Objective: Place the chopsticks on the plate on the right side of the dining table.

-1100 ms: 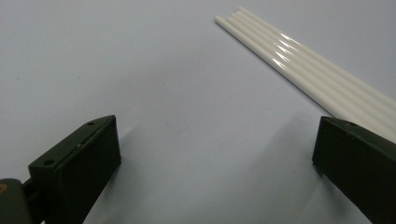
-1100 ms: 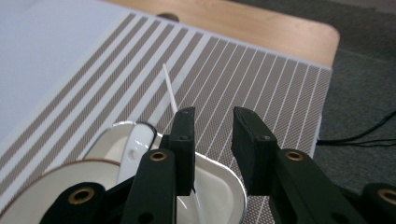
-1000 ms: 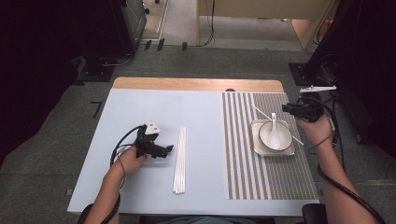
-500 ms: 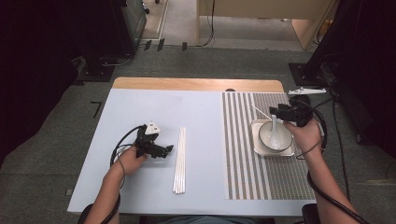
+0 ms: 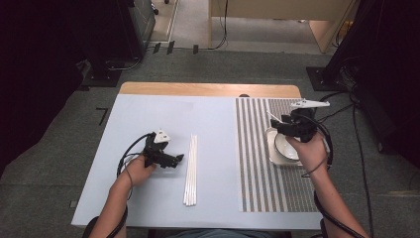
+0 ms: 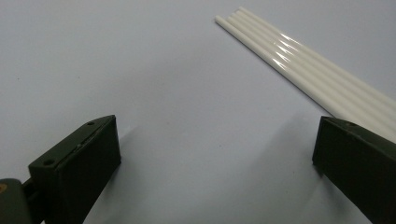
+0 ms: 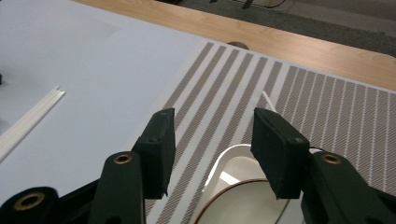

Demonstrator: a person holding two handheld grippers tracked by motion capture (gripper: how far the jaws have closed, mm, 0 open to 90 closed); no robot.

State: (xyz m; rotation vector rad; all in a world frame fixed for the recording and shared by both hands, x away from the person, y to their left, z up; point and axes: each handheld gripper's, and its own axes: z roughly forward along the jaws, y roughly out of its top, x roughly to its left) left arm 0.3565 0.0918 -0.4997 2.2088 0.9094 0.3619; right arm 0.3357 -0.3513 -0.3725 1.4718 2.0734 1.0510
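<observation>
Bowl (image 5: 286, 147): white, round, on square white tray; right gripper (image 7: 212, 140) jaws apart above; left gripper (image 5: 173, 159) wide.

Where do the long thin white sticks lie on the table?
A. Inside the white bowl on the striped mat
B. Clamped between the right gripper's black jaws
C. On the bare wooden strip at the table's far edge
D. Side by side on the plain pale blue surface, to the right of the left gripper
D: the long thin white sticks lie parallel on the pale blue surface, close to the open left gripper and clear of the striped mat.
</observation>
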